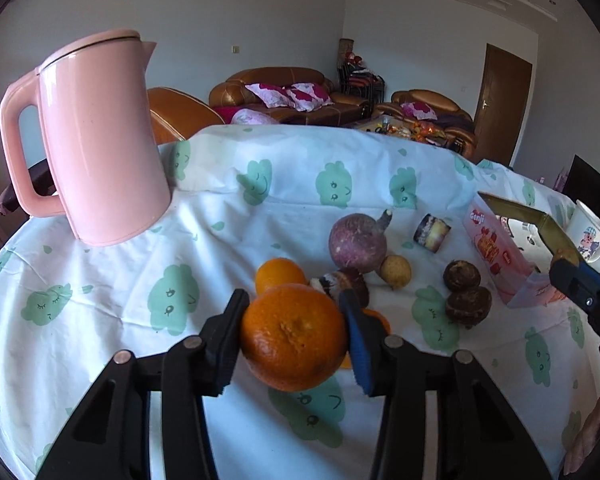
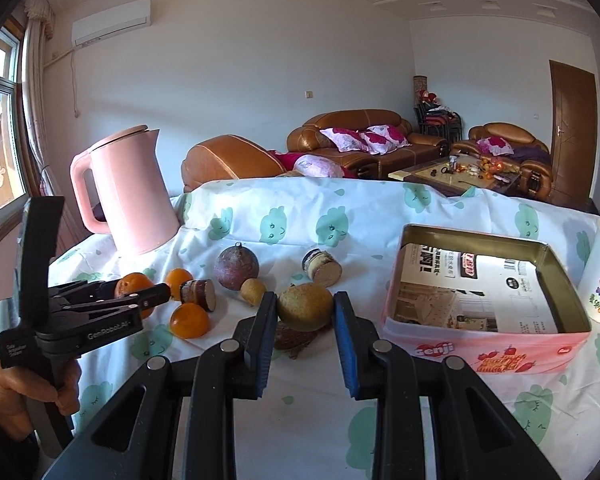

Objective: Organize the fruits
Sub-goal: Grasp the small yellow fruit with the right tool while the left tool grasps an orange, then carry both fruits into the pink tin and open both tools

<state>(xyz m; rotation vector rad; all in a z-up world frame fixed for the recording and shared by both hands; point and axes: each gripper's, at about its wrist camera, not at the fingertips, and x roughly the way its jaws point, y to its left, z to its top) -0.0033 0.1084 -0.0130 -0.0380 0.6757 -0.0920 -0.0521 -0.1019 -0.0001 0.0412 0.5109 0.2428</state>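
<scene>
Left gripper point(image 1: 294, 334) squeezes a big orange point(image 1: 294, 336), lifted off the cloth so it can be carried. Right gripper point(image 2: 305, 308) pinches a yellow-brown fruit point(image 2: 305, 306) tight. I think both fruits go in the pink tin point(image 2: 486, 340), which sits at three o'clock from the right gripper.

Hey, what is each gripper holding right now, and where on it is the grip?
The left gripper holds an orange, pads pressing its two opposite sides. The right gripper holds a yellowish-brown fruit, likewise clamped across its sides.
</scene>
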